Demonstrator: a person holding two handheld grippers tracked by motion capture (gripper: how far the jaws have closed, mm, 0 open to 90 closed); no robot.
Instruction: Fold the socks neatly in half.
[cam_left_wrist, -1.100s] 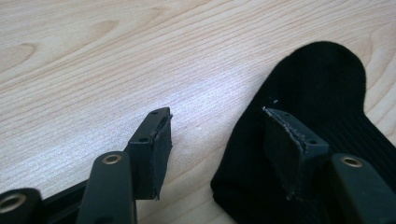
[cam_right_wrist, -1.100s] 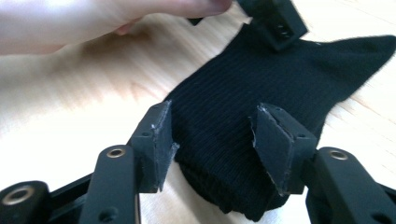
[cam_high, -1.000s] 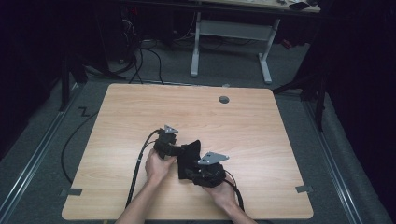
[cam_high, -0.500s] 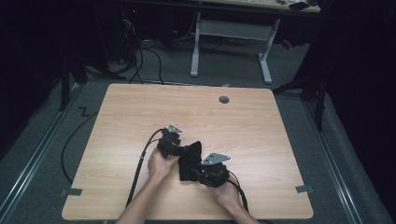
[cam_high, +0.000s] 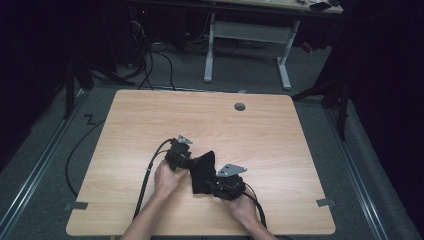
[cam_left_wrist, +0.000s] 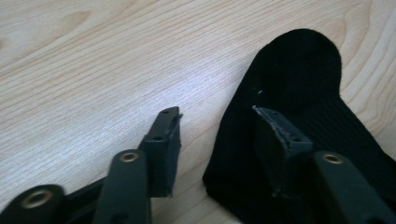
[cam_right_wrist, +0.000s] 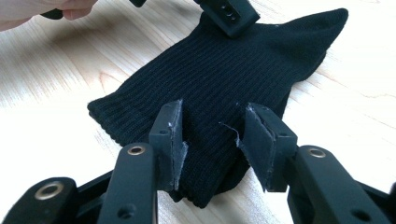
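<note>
- Lying flat on the wooden table (cam_high: 130, 125), near its front edge between both hands: black knitted sock (cam_high: 201, 172).
- Having just been closing, left gripper (cam_left_wrist: 217, 126) standing part open, one jaw on bare wood, the other over the sock's edge, not pinching.
- Having just been opening, right gripper (cam_right_wrist: 212, 133) straddling the sock's ribbed end, jaws apart, not clamping.

A wooden table (cam_high: 150, 120) with a grommet hole (cam_high: 240, 106) stands on grey floor (cam_high: 45, 150).
</note>
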